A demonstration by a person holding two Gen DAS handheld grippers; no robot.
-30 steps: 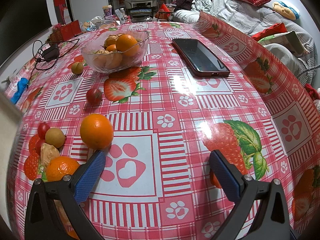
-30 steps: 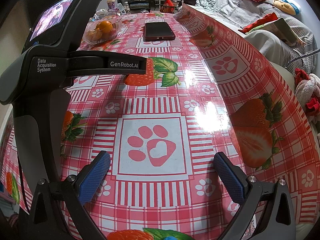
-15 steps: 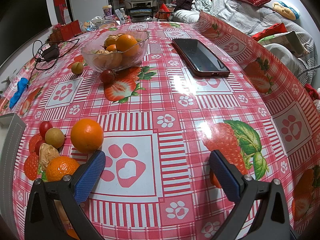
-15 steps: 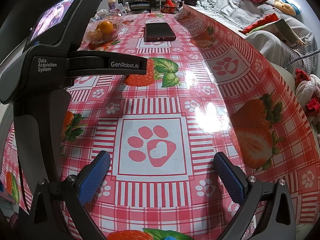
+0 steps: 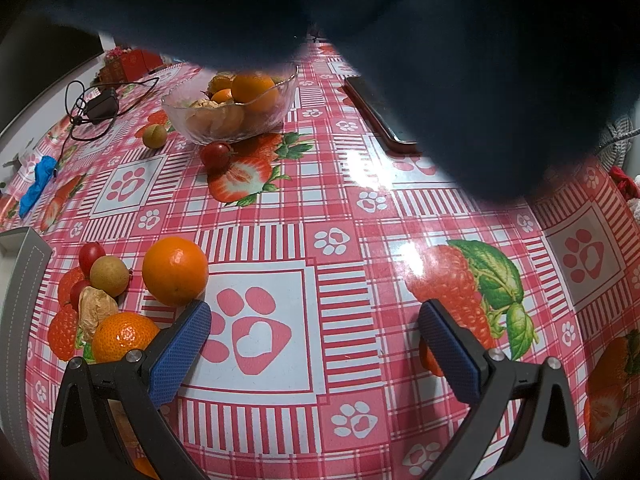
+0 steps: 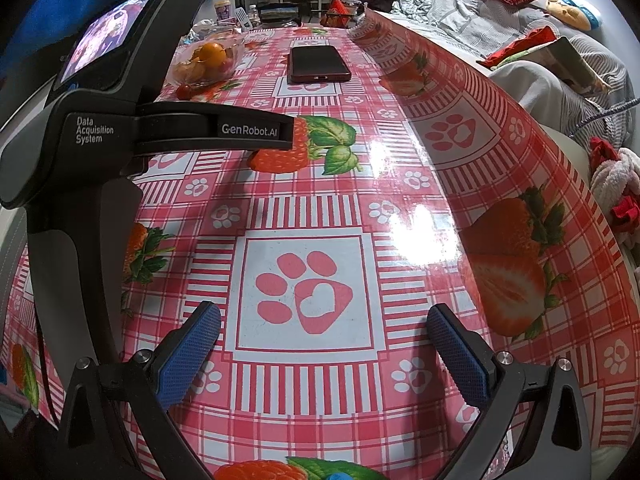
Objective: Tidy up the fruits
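Large orange (image 5: 175,271) sits on worktop (image 5: 360,264), touching left tongs' (image 5: 316,344) left pad tip. Left tongs: low, level w/ worktop, jaws wide apart, empty. Right tongs (image 6: 324,354): same pose, spread, empty. Loose fruit nr left edge: 2 oranges, 1 longan (image 5: 109,276), 2 cherry tomatoes. Glass bowl (image 5: 230,110) w/ fruit sits far back; 1 tomato (image 5: 215,154) & 1 longan beside it. 1 phone (image 6: 318,64) at bowl's right.

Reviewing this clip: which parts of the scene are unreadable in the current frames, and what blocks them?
- Left wrist view: a dark blurred mass fills the top and right, hiding the far rim of the clear glass bowl and most of the dark red-edged phone.
- Left wrist view: an orange fruit at the bottom edge is cut off behind the left gripper.
- Right wrist view: the black handheld device hides the table's left side.
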